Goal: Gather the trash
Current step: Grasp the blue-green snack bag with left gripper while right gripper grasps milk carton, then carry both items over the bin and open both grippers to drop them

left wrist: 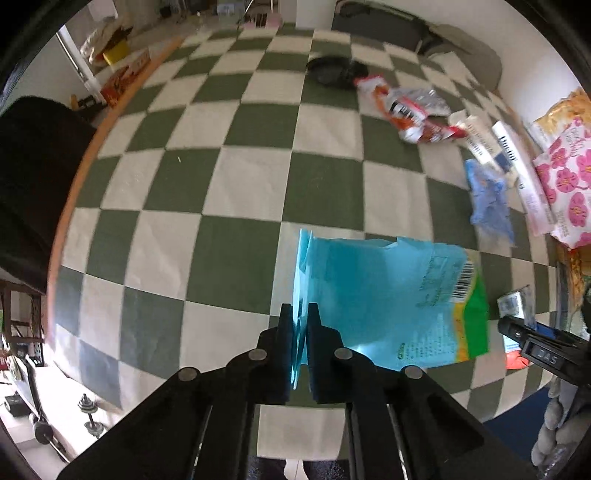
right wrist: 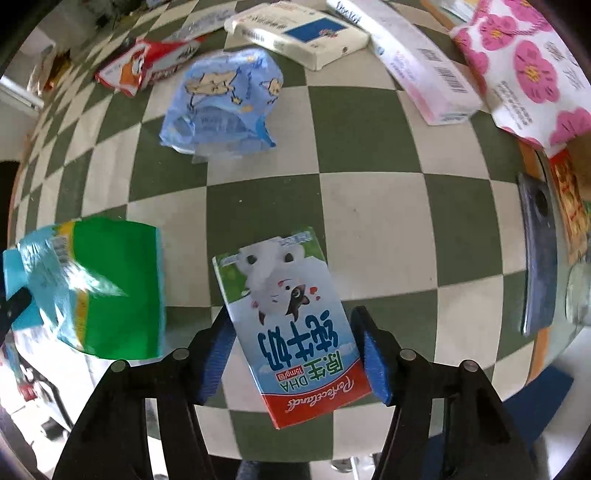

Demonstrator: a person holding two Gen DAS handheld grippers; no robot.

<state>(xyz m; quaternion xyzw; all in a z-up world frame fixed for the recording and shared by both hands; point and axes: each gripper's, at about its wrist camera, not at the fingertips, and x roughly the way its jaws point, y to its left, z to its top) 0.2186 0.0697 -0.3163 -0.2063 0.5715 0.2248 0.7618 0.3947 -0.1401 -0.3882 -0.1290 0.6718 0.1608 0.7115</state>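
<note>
My left gripper (left wrist: 298, 314) is shut on the torn edge of a teal and green snack bag (left wrist: 388, 295), which hangs just above the green and cream checkered tablecloth (left wrist: 221, 184). The same bag (right wrist: 110, 288) shows at the left of the right wrist view. My right gripper (right wrist: 292, 312) points straight down with a milk carton (right wrist: 284, 291) printed with a cartoon cow between its blue pads (right wrist: 218, 350). Both pads lie against the carton's long sides. The carton rests flat on the cloth (right wrist: 369, 221).
Beyond the carton lie a crumpled blue wrapper (right wrist: 225, 99), a red and orange wrapper (right wrist: 147, 66), a cream box (right wrist: 299, 33), a long pink and white box (right wrist: 417, 62) and a pink-flowered bag (right wrist: 528, 70). A grey phone (right wrist: 537, 254) sits at the right edge. A black object (left wrist: 332, 68) lies far back.
</note>
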